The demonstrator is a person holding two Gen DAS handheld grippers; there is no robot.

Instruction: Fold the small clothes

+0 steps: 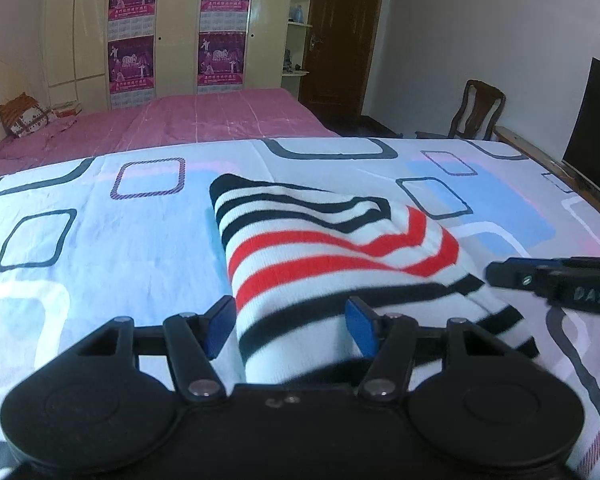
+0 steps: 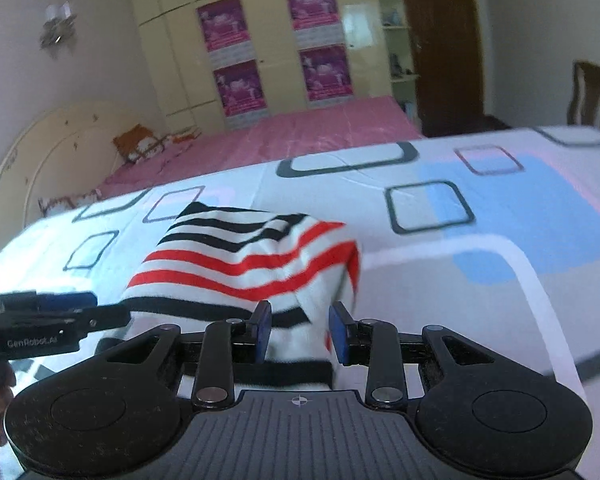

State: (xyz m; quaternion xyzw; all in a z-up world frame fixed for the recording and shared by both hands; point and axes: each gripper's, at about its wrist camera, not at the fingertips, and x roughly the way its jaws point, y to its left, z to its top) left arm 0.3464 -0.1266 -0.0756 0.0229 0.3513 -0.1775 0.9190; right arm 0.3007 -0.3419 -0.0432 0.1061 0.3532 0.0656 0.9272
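A small knit garment (image 1: 324, 248) with black, white and red stripes lies folded on the patterned bed sheet (image 1: 100, 248). My left gripper (image 1: 290, 326) is open, its blue pads on either side of the garment's near left edge. My right gripper (image 2: 300, 330) is open around the garment's near right corner (image 2: 260, 264). The right gripper also shows at the right of the left wrist view (image 1: 548, 280), and the left gripper at the left of the right wrist view (image 2: 60, 312).
The sheet (image 2: 480, 280) covers a flat surface with a wooden edge (image 1: 540, 156) at the right. Beyond are a pink bed (image 1: 204, 120), a wardrobe with posters (image 1: 172, 28), a wooden chair (image 1: 476, 112), a dark screen (image 1: 596, 128) and a door (image 1: 340, 40).
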